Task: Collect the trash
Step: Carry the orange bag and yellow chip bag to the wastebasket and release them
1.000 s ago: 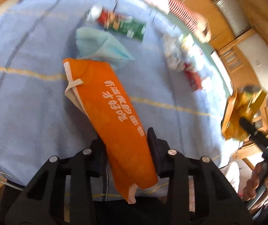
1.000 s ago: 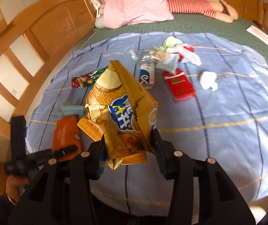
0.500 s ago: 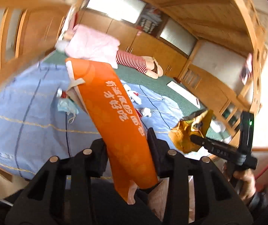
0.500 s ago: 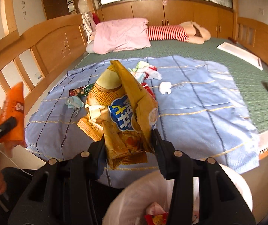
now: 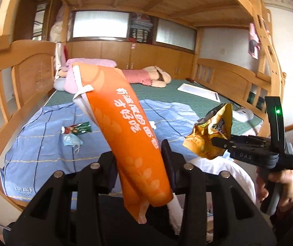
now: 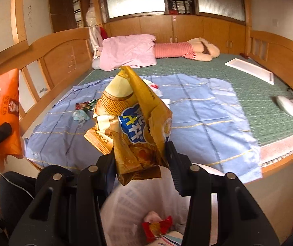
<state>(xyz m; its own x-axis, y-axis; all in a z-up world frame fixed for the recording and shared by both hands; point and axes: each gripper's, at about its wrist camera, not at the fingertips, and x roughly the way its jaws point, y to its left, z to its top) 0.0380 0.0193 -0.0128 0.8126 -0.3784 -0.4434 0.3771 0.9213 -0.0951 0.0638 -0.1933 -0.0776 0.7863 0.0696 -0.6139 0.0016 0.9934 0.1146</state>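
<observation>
My left gripper [image 5: 139, 153] is shut on a long orange wrapper [image 5: 123, 123] with white lettering, held up in the air off the bed. My right gripper [image 6: 140, 153] is shut on a crumpled yellow chip bag [image 6: 134, 119], held above a white trash bag [image 6: 138, 205] that has a red wrapper [image 6: 156, 225] inside. In the left wrist view the chip bag [image 5: 212, 135] and the right gripper [image 5: 221, 141] hang over the white bag [image 5: 228, 170]. A green-red wrapper [image 5: 76, 128] and a blue face mask [image 5: 71, 141] lie on the blue sheet [image 5: 44, 149].
The wooden bed frame [image 6: 64, 57] borders the sheet on the left. A pink pillow [image 6: 128, 51] and a striped plush toy [image 6: 187, 50] lie at the far end. A white flat box [image 6: 248, 69] and a white object [image 6: 291, 106] rest on the green mattress at right.
Both grippers lifted away from the bed with their wrappers and drew back over the white trash bag; the views swung from looking down at the sheet to across the room.
</observation>
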